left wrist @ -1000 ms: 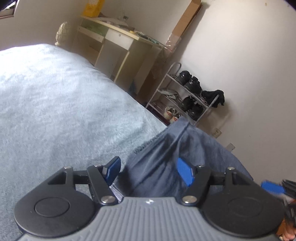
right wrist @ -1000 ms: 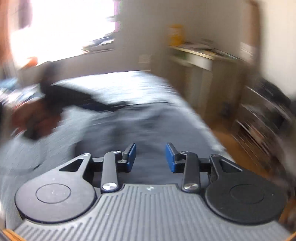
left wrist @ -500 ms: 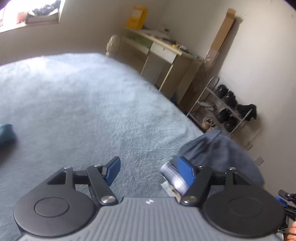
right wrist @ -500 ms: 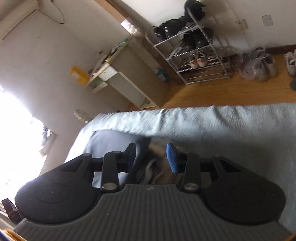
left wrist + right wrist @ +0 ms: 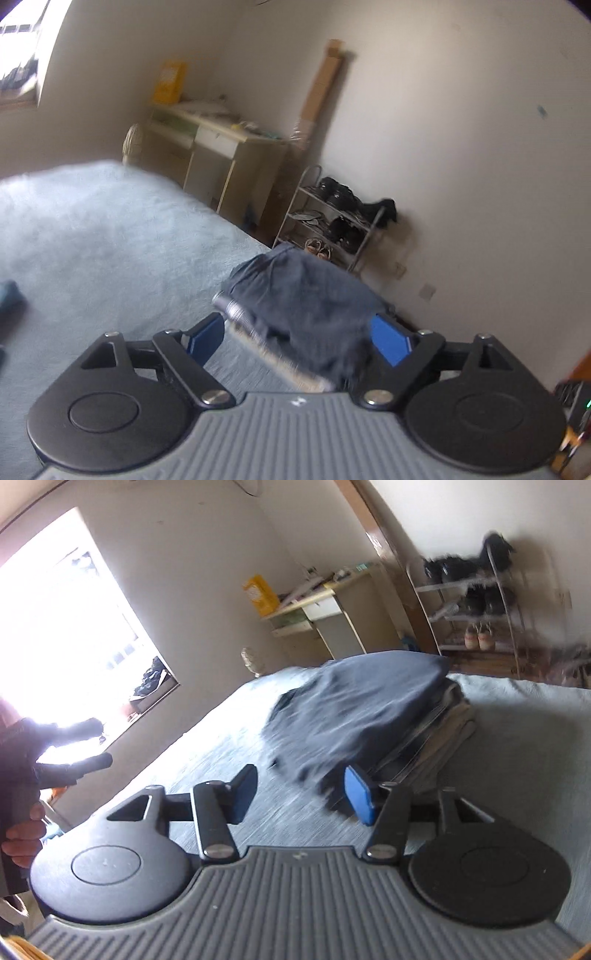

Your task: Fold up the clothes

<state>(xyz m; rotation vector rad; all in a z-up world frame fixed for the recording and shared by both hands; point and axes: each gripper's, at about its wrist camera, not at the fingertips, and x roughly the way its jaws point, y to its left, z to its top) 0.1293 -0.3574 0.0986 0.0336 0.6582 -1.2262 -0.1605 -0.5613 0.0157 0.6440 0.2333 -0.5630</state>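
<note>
in the left wrist view, a pale blue fuzzy bed cover [image 5: 92, 236] fills the left side, with a small dark teal bundle of cloth [image 5: 9, 297] lying at its far left edge. the left gripper [image 5: 299, 334] has its blue-padded fingers spread wide, closed on nothing. between and just beyond them sits a dark navy folded garment [image 5: 306, 291] topping a stack of folded clothes [image 5: 240, 314] near the bed's right edge. behind stand a cream wooden desk [image 5: 218, 147], a tall brown cardboard box [image 5: 319, 85] leaning on the wall, and a metal wire shoe rack [image 5: 332, 221].

in the right wrist view, a hand grips the other tool at the far left, under a bright window [image 5: 62, 627]. the right gripper [image 5: 301, 794] also has its fingers spread apart, empty. the navy garment [image 5: 354, 709] drapes over the stack [image 5: 436, 738] just ahead and to the right, its hem near the right blue pad, though blur hides whether they touch. the desk [image 5: 325, 609] and rack [image 5: 476, 602] stand beyond.
</note>
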